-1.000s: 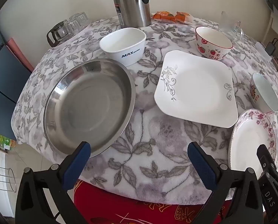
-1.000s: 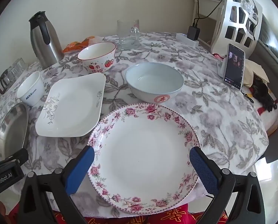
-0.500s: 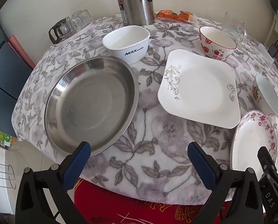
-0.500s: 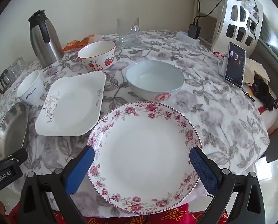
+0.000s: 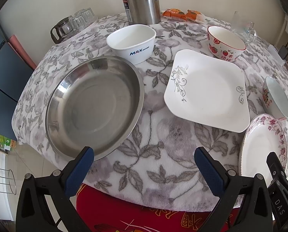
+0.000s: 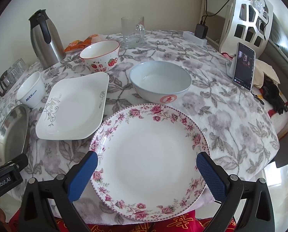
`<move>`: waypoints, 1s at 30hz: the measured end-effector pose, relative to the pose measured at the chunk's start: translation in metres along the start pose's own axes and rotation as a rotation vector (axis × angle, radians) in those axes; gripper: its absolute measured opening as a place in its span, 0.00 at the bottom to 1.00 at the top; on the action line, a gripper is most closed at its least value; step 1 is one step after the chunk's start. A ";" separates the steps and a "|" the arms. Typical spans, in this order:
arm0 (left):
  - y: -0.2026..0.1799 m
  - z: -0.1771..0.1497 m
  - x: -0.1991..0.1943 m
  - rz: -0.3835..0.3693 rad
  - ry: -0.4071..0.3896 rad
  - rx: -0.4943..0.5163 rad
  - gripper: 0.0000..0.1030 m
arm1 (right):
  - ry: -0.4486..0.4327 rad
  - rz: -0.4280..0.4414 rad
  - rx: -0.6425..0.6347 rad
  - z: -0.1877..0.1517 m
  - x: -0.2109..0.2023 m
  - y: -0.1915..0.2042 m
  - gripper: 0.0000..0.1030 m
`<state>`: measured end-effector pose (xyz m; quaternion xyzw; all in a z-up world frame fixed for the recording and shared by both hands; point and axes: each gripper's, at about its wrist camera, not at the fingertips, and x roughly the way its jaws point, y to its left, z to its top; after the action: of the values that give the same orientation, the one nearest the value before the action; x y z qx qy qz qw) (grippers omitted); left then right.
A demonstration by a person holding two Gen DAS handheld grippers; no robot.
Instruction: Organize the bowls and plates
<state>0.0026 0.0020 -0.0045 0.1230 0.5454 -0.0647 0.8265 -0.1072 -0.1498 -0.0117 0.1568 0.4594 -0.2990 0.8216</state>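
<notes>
On the floral tablecloth lie a steel round plate (image 5: 93,104), a white square plate (image 5: 207,90), a rose-rimmed round plate (image 6: 149,154), a white MAX bowl (image 5: 132,42), a strawberry bowl (image 5: 225,42) and a pale blue bowl (image 6: 160,81). My left gripper (image 5: 144,166) is open and empty above the table's near edge, between the steel plate and the square plate. My right gripper (image 6: 146,172) is open and empty, its fingers spread over the near part of the rose plate.
A steel thermos (image 5: 142,0), snack packets (image 5: 182,14), a glass mug (image 6: 133,31) and a rack of glasses (image 5: 72,25) stand at the back. A phone on a stand (image 6: 243,65) and a power strip (image 6: 195,36) are at the right.
Both grippers have drawn back and risen slightly, so the table sits a little lower and farther in both views. Nothing on the table moved.
</notes>
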 end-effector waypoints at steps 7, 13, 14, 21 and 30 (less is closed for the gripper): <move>0.000 -0.001 0.001 0.001 0.005 -0.002 1.00 | 0.004 0.000 0.000 0.001 0.000 0.000 1.00; 0.000 -0.001 0.002 0.001 0.010 -0.005 1.00 | 0.007 0.000 0.000 0.000 0.001 0.000 1.00; 0.000 0.000 0.002 0.001 0.011 -0.006 1.00 | 0.009 0.000 0.000 0.001 0.001 0.000 1.00; 0.000 0.000 0.002 0.001 0.013 -0.006 1.00 | 0.011 0.000 0.000 0.001 0.001 0.000 1.00; 0.001 0.000 0.002 0.001 0.013 -0.006 1.00 | 0.013 0.001 -0.001 0.002 0.002 -0.001 1.00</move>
<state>0.0036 0.0027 -0.0067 0.1213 0.5509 -0.0618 0.8234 -0.1058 -0.1520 -0.0119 0.1585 0.4648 -0.2974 0.8188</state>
